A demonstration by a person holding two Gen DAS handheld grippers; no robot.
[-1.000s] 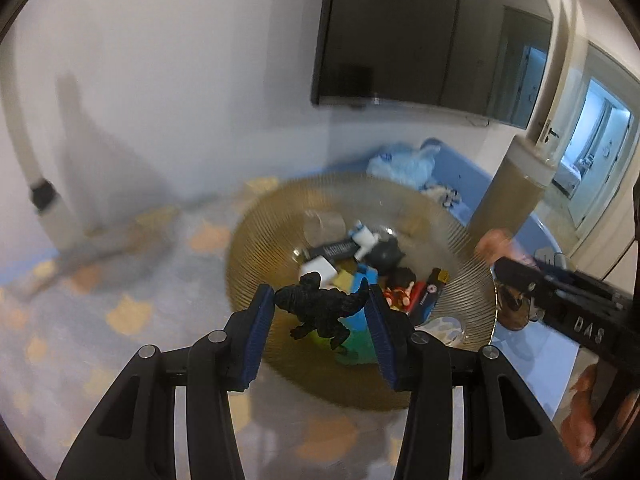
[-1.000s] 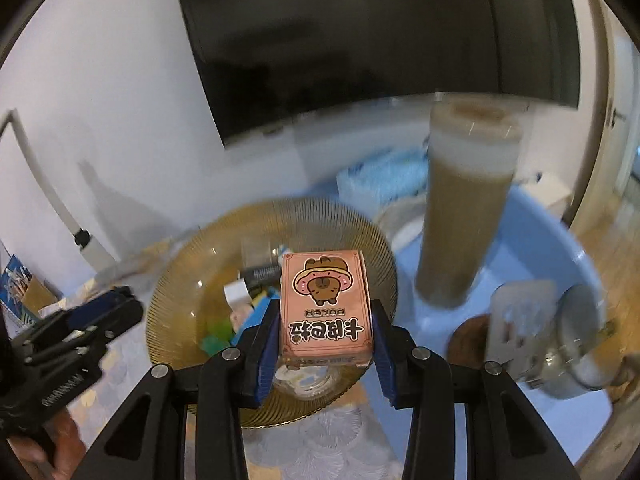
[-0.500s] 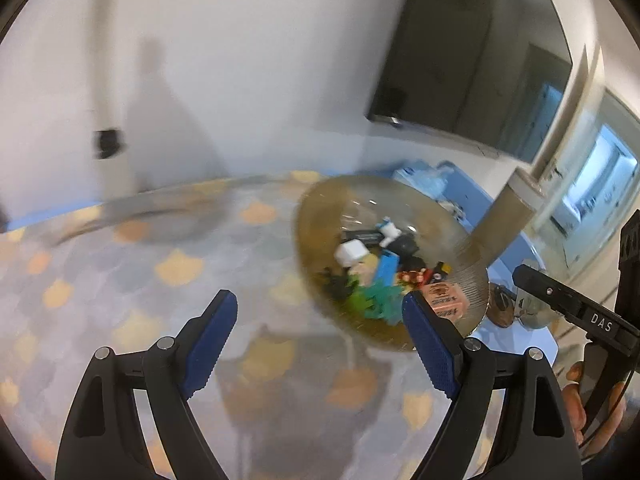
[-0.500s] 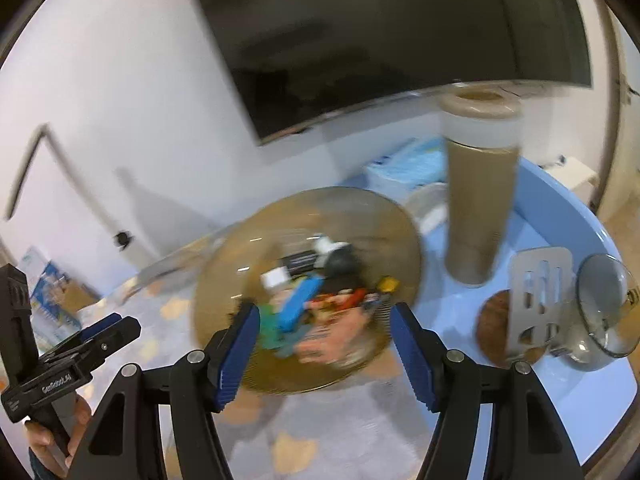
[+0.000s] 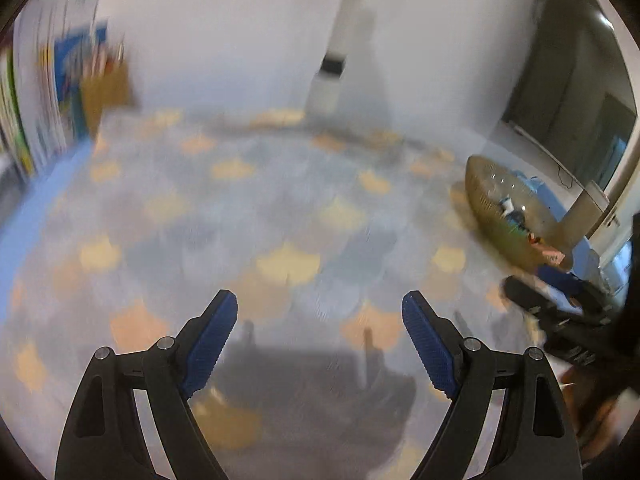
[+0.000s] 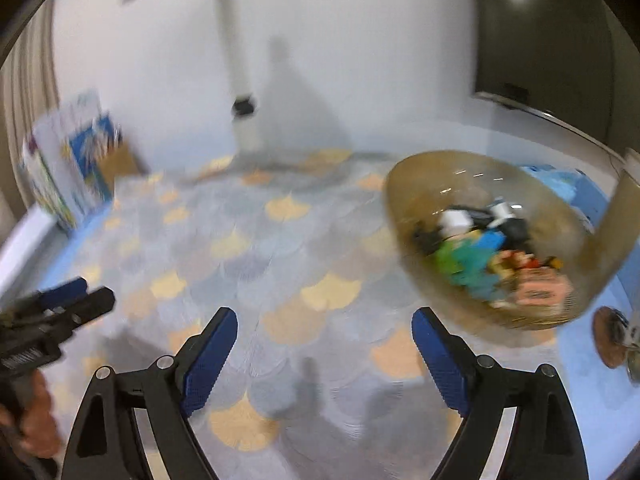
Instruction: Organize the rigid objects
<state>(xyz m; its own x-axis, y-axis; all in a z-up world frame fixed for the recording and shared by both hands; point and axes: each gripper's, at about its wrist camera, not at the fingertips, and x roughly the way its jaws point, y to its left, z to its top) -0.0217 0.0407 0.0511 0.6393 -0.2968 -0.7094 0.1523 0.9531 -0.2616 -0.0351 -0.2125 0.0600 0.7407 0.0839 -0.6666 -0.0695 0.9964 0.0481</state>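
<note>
Right wrist view: the right gripper (image 6: pixel 324 344) hangs over the patterned cloth (image 6: pixel 248 264) with its jaws spread wide and nothing between the blue pads. Off to its right sits the amber bowl (image 6: pixel 420 184), and the small things to be sorted lie heaped inside it — a pink card box (image 6: pixel 540 292) near the front rim, green and blue plastic pieces (image 6: pixel 468 260), a dark toy (image 6: pixel 428 236) and a white block (image 6: pixel 454 220) further back. Blur hides finer detail.

From the left wrist camera the left gripper (image 5: pixel 318 334) is likewise wide open and empty, pointed at bare cloth, with the bowl well off at the right edge.

These pieces look light and stiff, so I judge none needs much squeeze. The card box is probably the easiest hold: take it across its two flat faces, though thin card could dent under a hard pinch. The plastic pieces look smooth and may slip, so flat sides are better than corners. The dark toy is lumpy; its body seems a safer hold than any thin limb.

The bowl looks like ribbed glass — heavy, hard and breakable — so I would avoid knocking its rim when reaching in.
</note>
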